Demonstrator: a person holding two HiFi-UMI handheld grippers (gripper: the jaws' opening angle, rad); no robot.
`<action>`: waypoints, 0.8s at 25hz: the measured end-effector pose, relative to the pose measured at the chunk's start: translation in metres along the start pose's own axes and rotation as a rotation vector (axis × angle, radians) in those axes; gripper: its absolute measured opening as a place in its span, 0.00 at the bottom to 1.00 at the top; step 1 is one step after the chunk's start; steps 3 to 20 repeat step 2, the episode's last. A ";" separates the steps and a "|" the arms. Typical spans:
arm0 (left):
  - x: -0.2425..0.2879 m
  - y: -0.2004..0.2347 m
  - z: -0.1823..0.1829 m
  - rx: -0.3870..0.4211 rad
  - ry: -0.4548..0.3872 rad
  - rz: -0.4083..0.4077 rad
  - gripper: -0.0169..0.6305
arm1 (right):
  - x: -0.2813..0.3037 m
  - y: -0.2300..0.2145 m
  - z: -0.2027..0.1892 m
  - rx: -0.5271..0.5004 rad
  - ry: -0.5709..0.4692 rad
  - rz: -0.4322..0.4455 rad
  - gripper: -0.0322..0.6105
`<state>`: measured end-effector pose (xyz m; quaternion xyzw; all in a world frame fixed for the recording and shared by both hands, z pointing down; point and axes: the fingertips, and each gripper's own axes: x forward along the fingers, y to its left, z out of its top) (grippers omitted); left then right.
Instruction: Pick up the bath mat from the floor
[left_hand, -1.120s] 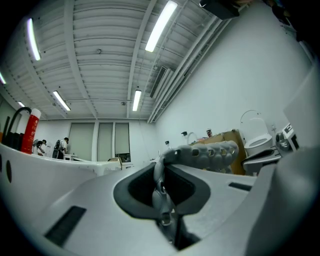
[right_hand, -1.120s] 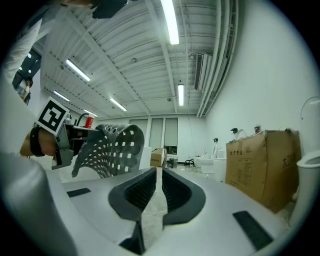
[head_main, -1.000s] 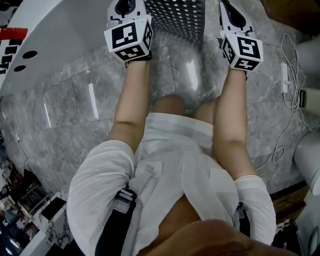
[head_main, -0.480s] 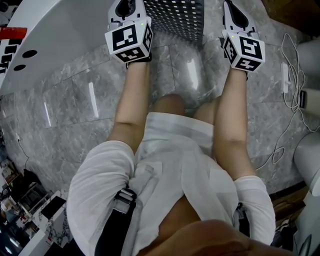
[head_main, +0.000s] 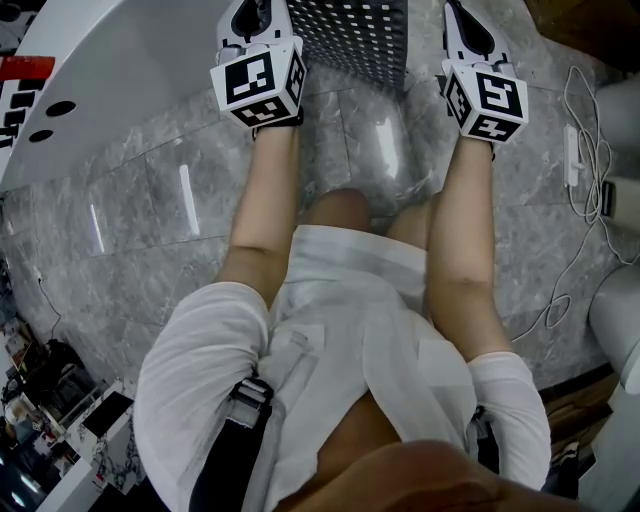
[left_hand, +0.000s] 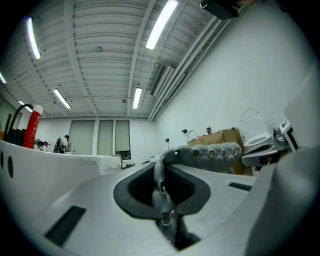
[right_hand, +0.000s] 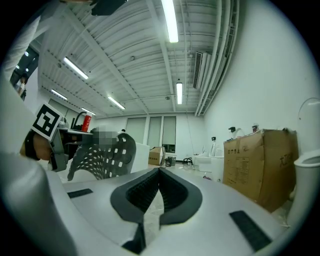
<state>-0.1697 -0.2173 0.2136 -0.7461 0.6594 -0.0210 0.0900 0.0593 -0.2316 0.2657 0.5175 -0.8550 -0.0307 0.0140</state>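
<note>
The bath mat (head_main: 350, 35) is dark grey with rows of holes and hangs above the marble floor (head_main: 150, 220) at the top of the head view. My left gripper (head_main: 252, 15) is shut on the mat's left edge. In the left gripper view the mat (left_hand: 212, 152) runs off to the right from between the pads of that gripper (left_hand: 162, 172). My right gripper (head_main: 462, 20) is held level beside the mat's right edge and apart from it. Its jaws (right_hand: 159, 172) meet at the tips with nothing between them, and the mat (right_hand: 102, 155) hangs to their left.
A white bathtub (head_main: 100, 70) fills the upper left. White cables (head_main: 580, 150) lie on the floor at the right, near white fixtures (head_main: 615, 320). A cardboard box (right_hand: 260, 165) and a toilet (right_hand: 309, 165) stand to the right.
</note>
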 end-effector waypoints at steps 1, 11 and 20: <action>0.000 -0.001 0.000 0.001 0.000 -0.001 0.09 | 0.000 -0.001 0.000 0.000 0.000 0.000 0.09; 0.000 -0.003 0.001 0.001 -0.001 -0.002 0.09 | -0.001 -0.001 0.000 0.000 0.001 0.000 0.09; 0.000 -0.003 0.001 0.001 -0.001 -0.002 0.09 | -0.001 -0.001 0.000 0.000 0.001 0.000 0.09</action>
